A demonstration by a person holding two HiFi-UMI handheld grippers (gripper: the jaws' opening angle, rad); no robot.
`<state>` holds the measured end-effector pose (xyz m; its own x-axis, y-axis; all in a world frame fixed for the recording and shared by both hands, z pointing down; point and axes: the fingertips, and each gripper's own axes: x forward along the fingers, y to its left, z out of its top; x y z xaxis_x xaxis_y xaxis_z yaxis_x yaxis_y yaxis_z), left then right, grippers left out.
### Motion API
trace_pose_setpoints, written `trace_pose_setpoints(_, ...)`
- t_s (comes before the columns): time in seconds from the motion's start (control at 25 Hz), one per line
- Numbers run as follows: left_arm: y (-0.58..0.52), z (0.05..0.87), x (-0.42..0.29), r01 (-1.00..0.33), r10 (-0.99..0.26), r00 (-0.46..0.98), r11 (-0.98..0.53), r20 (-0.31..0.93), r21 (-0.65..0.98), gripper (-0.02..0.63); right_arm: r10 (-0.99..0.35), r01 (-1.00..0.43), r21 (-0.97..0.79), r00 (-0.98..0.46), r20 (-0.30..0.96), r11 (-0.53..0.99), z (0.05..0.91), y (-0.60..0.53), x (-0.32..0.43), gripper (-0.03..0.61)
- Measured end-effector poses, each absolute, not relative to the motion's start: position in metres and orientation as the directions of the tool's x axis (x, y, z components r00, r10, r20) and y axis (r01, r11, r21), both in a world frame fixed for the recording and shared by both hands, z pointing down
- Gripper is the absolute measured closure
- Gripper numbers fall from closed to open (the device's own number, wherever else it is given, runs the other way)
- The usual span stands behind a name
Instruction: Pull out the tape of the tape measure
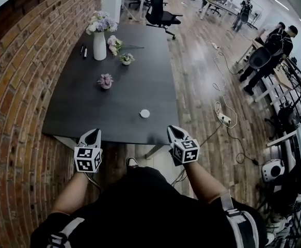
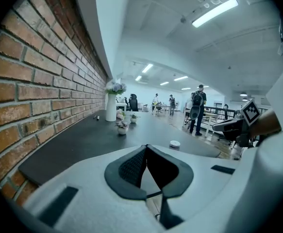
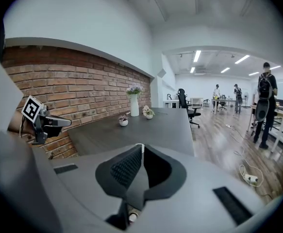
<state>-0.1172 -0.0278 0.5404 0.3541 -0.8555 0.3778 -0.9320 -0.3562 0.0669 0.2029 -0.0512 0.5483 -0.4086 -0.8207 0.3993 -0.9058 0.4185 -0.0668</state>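
Currently left gripper [image 1: 93, 132] and right gripper [image 1: 174, 129] hover at near edge of dark table [image 1: 83, 110], jaws pressed together, empty. Tape measure [image 1: 144, 113], small white round case, lies just beyond, between them. Likely light, hard, slippery: steady case, pinch tape's end tab.

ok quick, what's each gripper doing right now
left gripper: closed, holding nothing
right gripper: closed, holding nothing
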Motion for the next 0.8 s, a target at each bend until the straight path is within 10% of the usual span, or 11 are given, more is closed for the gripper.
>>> trace_pose_setpoints(0.8,-0.145,0.557,-0.093,-0.949,-0.833,0.300,-0.309,0.465,0.059,0.604,-0.447,-0.694,-0.067,-0.530,0.720,0.717,0.655,-0.169,0.110,0.319)
